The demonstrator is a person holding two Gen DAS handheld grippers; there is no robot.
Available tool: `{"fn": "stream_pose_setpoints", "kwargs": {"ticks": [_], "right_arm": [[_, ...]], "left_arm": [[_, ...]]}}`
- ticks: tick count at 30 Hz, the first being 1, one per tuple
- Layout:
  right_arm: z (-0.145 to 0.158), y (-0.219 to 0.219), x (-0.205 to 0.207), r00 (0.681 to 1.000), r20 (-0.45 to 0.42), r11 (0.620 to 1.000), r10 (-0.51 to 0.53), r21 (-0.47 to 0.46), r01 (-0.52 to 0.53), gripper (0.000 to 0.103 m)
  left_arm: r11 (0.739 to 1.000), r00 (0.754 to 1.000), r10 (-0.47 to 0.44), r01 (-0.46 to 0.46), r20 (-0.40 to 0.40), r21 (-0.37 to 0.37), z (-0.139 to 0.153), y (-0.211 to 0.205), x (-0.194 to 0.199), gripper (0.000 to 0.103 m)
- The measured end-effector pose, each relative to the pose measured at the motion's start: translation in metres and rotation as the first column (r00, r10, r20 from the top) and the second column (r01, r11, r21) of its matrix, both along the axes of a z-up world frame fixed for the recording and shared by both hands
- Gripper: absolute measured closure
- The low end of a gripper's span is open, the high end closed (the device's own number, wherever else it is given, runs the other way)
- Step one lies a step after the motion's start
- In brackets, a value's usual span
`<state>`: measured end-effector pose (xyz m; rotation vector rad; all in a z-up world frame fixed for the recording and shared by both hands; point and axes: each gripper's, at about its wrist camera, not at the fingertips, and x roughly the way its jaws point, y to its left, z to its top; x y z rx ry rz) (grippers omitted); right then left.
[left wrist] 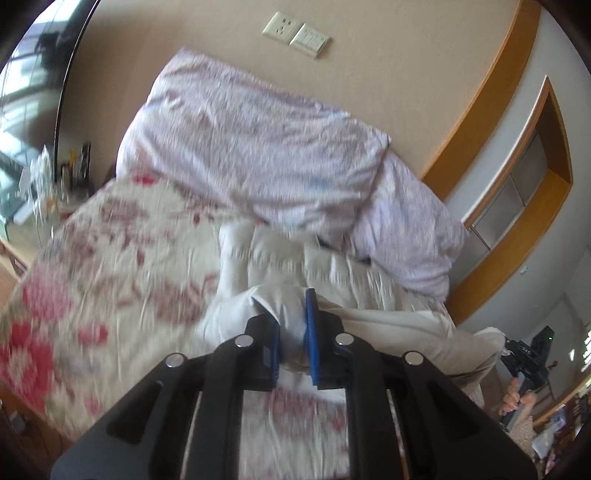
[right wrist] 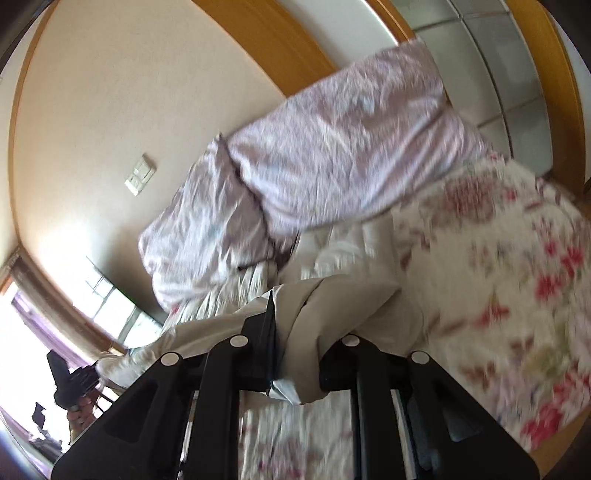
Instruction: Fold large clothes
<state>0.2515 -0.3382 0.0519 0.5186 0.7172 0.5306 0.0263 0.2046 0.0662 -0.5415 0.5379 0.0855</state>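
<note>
Left gripper (left wrist: 293,332) and right gripper (right wrist: 295,343) each clenched on cream quilted garment (left wrist: 295,258); slick bunched fabric could slip free mid-fold.

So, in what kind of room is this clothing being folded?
Most likely a bedroom: a bed with a floral bedspread, a rumpled lilac duvet against the wall, and wall sockets above it.

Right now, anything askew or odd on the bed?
Nothing damaged or spilled. The lilac duvet is heaped against the wall, not spread flat. Both the left hand-held gripper and the right hand-held gripper pinch the cream garment over the floral bedspread.
</note>
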Motion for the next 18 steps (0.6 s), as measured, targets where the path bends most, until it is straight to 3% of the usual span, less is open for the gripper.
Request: {"fn": "stream_pose_setpoints", "kwargs": {"ticks": [8, 15, 18], "right_arm": [[0.016, 0.038, 0.072, 0.990, 0.083, 0.988, -0.110, -0.103, 0.119, 0.087], [-0.007, 0.077, 0.129, 0.979, 0.115, 0.962, -0.168, -0.199, 0.188, 0.086], [-0.023, 0.086, 0.154, 0.978, 0.080, 0.958, -0.194, -0.198, 0.206, 0.086]], "left_arm": [[0.995, 0.998, 0.060, -0.062, 0.026, 0.078, 0.025, 0.019, 0.090, 0.091], [0.987, 0.992, 0.123, -0.120, -0.013, 0.111, -0.006, 0.036, 0.159, 0.091], [0.983, 0.990, 0.139, -0.133, -0.036, 0.126, -0.021, 0.042, 0.185, 0.091]]}}
